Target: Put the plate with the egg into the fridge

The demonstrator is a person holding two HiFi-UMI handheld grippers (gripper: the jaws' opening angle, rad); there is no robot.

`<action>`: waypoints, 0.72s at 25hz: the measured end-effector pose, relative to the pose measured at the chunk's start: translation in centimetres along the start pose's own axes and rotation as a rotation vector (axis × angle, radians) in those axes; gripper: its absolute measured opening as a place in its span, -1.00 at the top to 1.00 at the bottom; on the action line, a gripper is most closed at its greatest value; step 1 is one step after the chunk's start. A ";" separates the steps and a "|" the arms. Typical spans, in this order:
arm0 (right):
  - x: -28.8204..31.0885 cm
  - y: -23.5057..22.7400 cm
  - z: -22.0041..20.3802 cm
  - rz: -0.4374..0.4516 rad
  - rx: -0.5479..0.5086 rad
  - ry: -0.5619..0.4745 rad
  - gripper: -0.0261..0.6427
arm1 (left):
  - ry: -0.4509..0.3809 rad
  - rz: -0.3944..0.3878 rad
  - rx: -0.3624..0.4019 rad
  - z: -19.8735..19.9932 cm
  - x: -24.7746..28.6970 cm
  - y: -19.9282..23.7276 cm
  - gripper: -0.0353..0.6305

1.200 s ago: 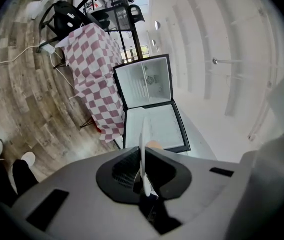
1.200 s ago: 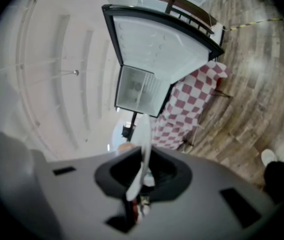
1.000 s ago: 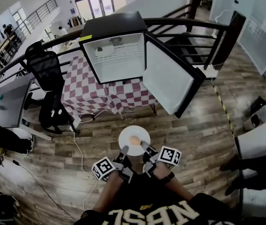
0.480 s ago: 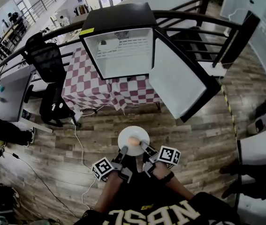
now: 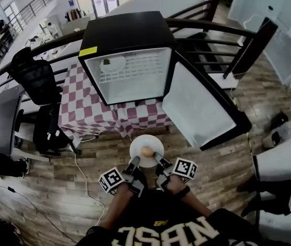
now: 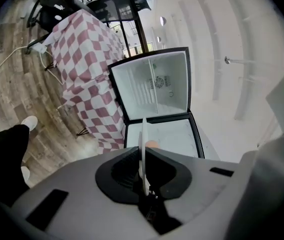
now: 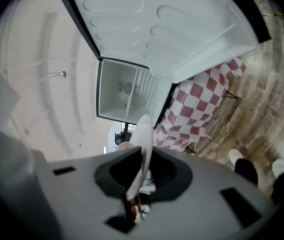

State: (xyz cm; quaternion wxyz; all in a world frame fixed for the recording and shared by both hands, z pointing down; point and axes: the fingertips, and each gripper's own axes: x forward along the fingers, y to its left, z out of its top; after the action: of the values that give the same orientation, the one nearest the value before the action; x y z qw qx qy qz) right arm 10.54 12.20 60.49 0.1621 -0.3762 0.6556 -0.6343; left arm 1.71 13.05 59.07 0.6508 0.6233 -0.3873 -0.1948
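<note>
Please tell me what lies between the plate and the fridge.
In the head view, only the hanging checked cloth and a narrow strip of wood floor lie between the plate and the fridge.

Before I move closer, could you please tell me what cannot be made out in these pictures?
- Egg: left gripper view, mostly hidden behind the edge-on plate.
- Green item on the dish inside the fridge: head view, too small to identify.
- Tabletop under the checkered cloth: head view, covered by the cloth and the fridge.
</note>
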 end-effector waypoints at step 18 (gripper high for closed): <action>18.4 4.2 3.7 -0.032 -0.171 0.012 0.74 | 0.010 -0.055 -0.039 18.6 5.0 0.7 0.78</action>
State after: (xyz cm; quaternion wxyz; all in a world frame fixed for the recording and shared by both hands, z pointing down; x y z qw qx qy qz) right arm -0.32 -3.63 60.83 0.1152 -0.3955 0.7023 -0.5806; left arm -9.22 -2.85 59.65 0.6593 0.6217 -0.3629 -0.2170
